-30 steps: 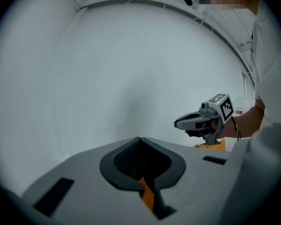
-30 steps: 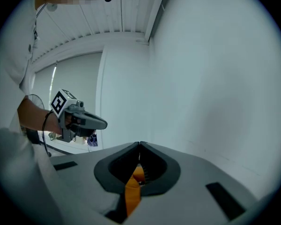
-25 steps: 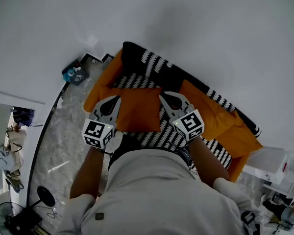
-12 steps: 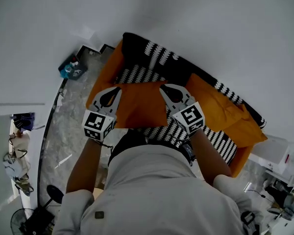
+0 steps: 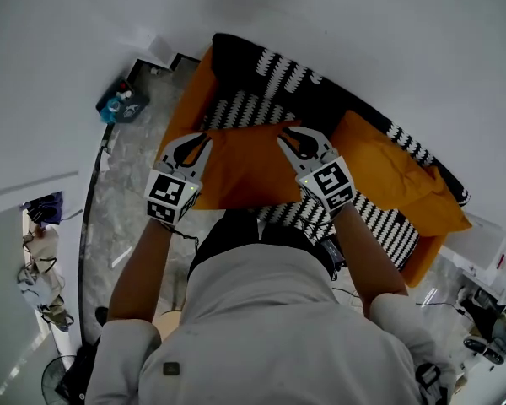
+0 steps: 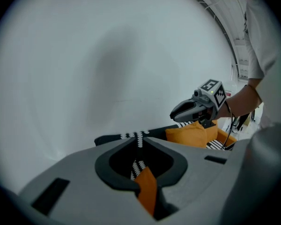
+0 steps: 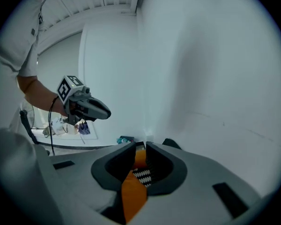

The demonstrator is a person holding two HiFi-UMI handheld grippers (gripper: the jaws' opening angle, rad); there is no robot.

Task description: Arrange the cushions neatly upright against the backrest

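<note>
An orange cushion [image 5: 240,171] hangs between my two grippers over the sofa's striped seat [image 5: 379,226], just in front of the black-and-white backrest [image 5: 270,78]. My left gripper [image 5: 201,140] pinches its left edge and my right gripper [image 5: 290,135] pinches its right edge. Both pairs of jaws are opening, with orange fabric [image 6: 147,193] still caught in the narrow gap of the left gripper [image 6: 141,142] and orange fabric [image 7: 133,191] in that of the right gripper [image 7: 140,146]. A second orange cushion [image 5: 379,163] leans against the backrest to the right, and another [image 5: 443,213] lies at the far right end.
The sofa's orange left arm [image 5: 194,99] borders a marble floor [image 5: 126,192]. A blue object [image 5: 116,104] sits on the floor by the white wall. Cluttered gear [image 5: 489,327] stands beyond the sofa's right end.
Both grippers have carried the cushion farther toward the backrest, and its top edge now reaches the striped back.
</note>
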